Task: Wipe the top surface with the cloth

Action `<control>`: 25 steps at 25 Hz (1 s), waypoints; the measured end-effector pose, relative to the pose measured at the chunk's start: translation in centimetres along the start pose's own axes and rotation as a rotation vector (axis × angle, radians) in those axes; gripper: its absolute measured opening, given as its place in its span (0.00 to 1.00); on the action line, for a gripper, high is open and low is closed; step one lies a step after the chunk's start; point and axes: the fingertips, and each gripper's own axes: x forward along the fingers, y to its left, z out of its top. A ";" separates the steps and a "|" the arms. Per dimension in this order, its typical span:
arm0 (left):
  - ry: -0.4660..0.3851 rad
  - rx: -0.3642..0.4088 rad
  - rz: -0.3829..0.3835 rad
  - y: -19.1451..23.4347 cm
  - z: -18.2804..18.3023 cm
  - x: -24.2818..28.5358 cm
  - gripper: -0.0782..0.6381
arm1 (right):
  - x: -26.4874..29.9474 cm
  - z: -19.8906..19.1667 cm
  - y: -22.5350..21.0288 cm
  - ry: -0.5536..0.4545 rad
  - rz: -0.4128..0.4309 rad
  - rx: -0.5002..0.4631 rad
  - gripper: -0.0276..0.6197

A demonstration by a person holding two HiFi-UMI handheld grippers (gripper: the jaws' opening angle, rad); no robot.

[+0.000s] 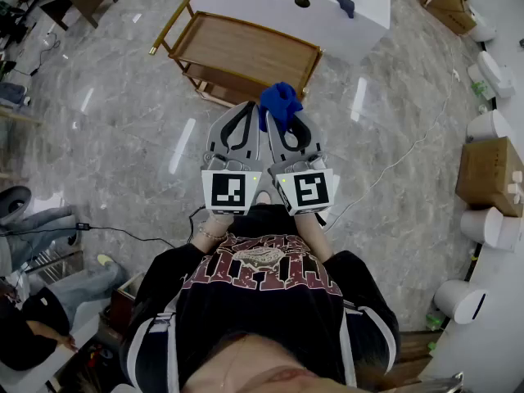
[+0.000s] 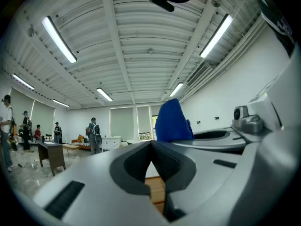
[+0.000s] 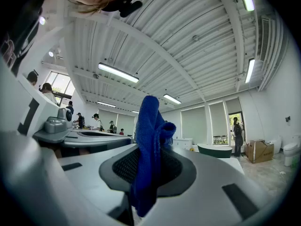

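Observation:
My right gripper point(image 1: 280, 115) is shut on a blue cloth point(image 1: 281, 103), which bunches up past its tips. In the right gripper view the blue cloth point(image 3: 149, 152) stands pinched between the dark pads. My left gripper point(image 1: 246, 111) is held close beside it, jaws closed together with nothing between them; in its own view the left gripper point(image 2: 151, 150) shows only a thin seam, with the blue cloth point(image 2: 172, 121) beside it. Both are held at chest height above a wooden tray table point(image 1: 246, 51) with a bare brown top.
A white counter point(image 1: 327, 11) with round holes stands behind the wooden table. Cardboard boxes point(image 1: 491, 174) and white fixtures point(image 1: 483, 228) line the right side. People point(image 1: 41, 301) sit at the lower left, a cable point(image 1: 123, 232) runs over the marble floor.

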 end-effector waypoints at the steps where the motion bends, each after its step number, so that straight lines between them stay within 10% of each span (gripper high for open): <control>1: 0.000 0.001 0.000 -0.1 0.0 0.1 0.18 | -0.1 0.0 -0.2 0.004 -0.003 -0.002 0.18; 25: 0.032 -0.020 0.114 -0.8 -1.1 0.4 0.18 | -0.1 -1.1 -1.6 0.005 0.107 0.024 0.18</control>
